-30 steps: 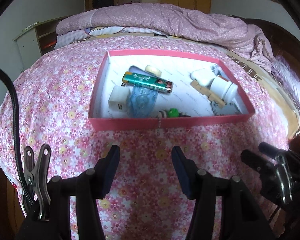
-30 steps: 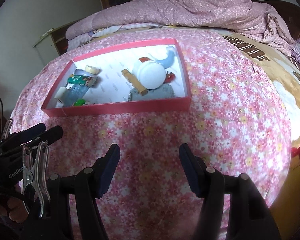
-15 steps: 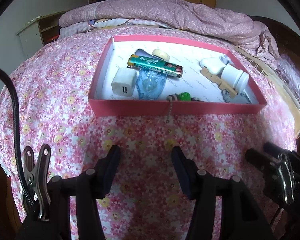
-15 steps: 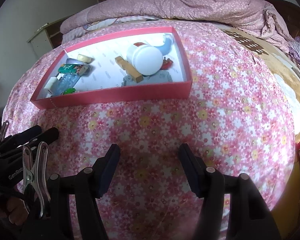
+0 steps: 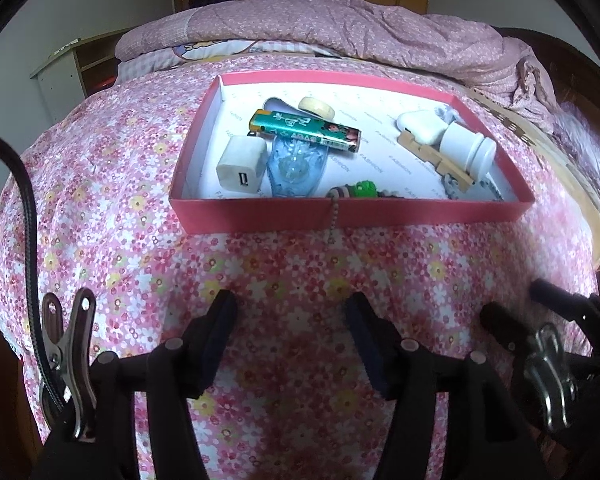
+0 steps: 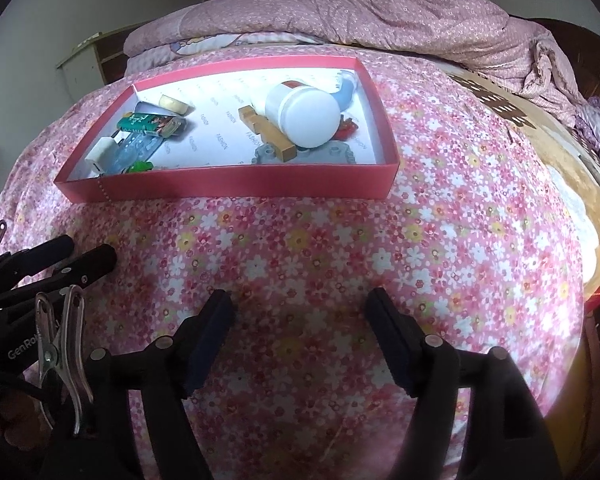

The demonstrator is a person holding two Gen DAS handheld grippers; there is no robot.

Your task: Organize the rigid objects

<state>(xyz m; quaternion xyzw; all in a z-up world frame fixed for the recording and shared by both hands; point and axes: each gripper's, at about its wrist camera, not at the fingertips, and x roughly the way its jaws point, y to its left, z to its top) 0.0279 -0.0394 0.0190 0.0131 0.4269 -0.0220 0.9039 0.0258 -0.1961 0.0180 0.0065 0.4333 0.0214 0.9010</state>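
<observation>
A red shallow box lies on the flowered bedspread. It holds a white USB charger, a green tube, a clear blue case, a white bottle, a wooden clothespin, a white earbud case and a green toy whose bead chain hangs over the front wall. My left gripper is open and empty above the bedspread, short of the box. My right gripper is open and empty, also short of the box.
A folded pink quilt lies at the head of the bed behind the box. A pale cabinet stands at the left. The bed's right edge shows a yellow-brown sheet. Each gripper shows at the other view's lower corner.
Both grippers have moved closer to the box and a little lower, so the box looks larger. Both stay open. Nothing in the box has moved.
</observation>
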